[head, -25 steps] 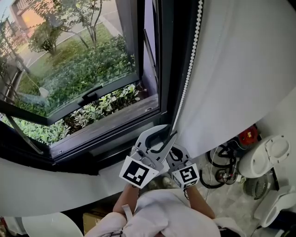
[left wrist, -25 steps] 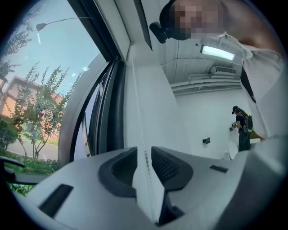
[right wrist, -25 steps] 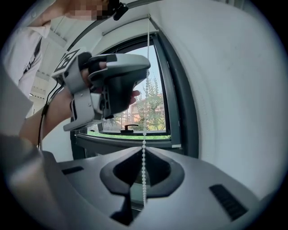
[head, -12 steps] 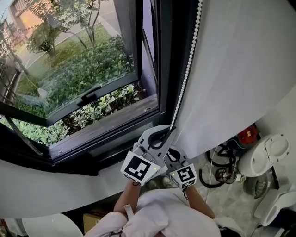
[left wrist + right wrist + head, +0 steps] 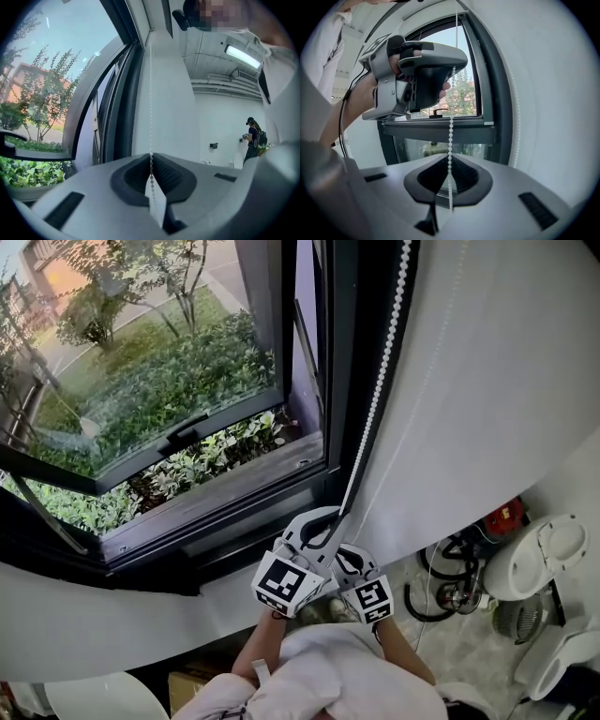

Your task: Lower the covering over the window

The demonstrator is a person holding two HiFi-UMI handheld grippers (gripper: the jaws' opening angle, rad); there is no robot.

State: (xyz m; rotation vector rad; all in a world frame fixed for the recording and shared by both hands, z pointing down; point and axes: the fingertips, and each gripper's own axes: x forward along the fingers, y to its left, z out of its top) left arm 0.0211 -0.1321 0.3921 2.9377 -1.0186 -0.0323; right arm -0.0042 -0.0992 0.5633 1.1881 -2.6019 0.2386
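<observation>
Locate the window (image 5: 159, 399) across the upper left of the head view, the white wall (image 5: 487, 381) filling the right, and the dark frame (image 5: 349, 381) rising through the centre between them. Do not look for the covering itself: not distinguishable in any view, presumably rolled up beyond the top edge.

Find both grippers at lower centre of the head view. Read the left gripper (image 5: 151, 161) as closed, with a strand pinched in the notch at lower centre of the left gripper view. Read the right gripper (image 5: 450, 164) as likewise clamped on that same strand, just beneath the left one; confirm in the right gripper view, with the left gripper at upper left there.

Treat the bead chain (image 5: 382, 381) as the working part of the task. Trace it from the top centre of the head view, down along the frame's right edge, into both sets of jaws. Note a small white tab (image 5: 156, 201) on it just below the left pinch.

Expect a light, limp, thin cord: no stiffness, tension only. Count on the beads for purchase against the pads; judge slip unlikely under a firm pinch. Assume plastic, liable to snap or jump its sprocket under a jerk. Take hold low on one strand and pull in line with its hang, never sideways. Expect modest drag from the roller, not real weight.
</observation>
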